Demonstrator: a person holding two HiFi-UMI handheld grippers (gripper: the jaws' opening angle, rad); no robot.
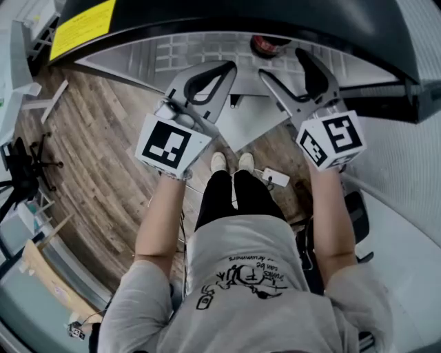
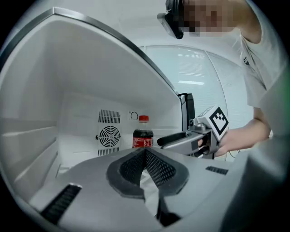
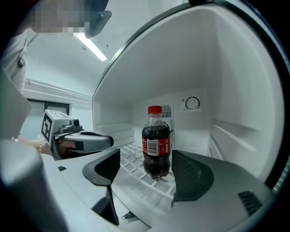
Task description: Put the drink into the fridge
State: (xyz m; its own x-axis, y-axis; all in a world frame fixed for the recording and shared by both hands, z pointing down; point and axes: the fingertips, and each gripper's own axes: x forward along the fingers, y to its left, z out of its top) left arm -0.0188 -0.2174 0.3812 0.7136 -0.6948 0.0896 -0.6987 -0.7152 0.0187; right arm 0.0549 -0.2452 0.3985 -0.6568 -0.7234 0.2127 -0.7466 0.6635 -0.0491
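Note:
A cola bottle (image 3: 156, 145) with a red cap and red label stands upright on the fridge's white wire shelf (image 3: 131, 156). My right gripper (image 3: 147, 170) is open, and the bottle stands just beyond the gap between its pads, touched by neither. In the left gripper view the bottle (image 2: 142, 134) is near the back wall. My left gripper (image 2: 145, 152) is shut on nothing, left of the right gripper (image 2: 179, 139). From the head view only the red cap (image 1: 265, 45) shows, ahead of the left gripper (image 1: 227, 69) and right gripper (image 1: 293, 76).
The fridge is white inside, with a round fan grille (image 2: 108, 135) and a dial (image 3: 192, 103) on its back wall and ribbed side walls (image 3: 235, 131). Its dark top edge (image 1: 289, 17) curves overhead. Wooden floor (image 1: 103, 172) and an office chair (image 1: 21, 172) are at the left.

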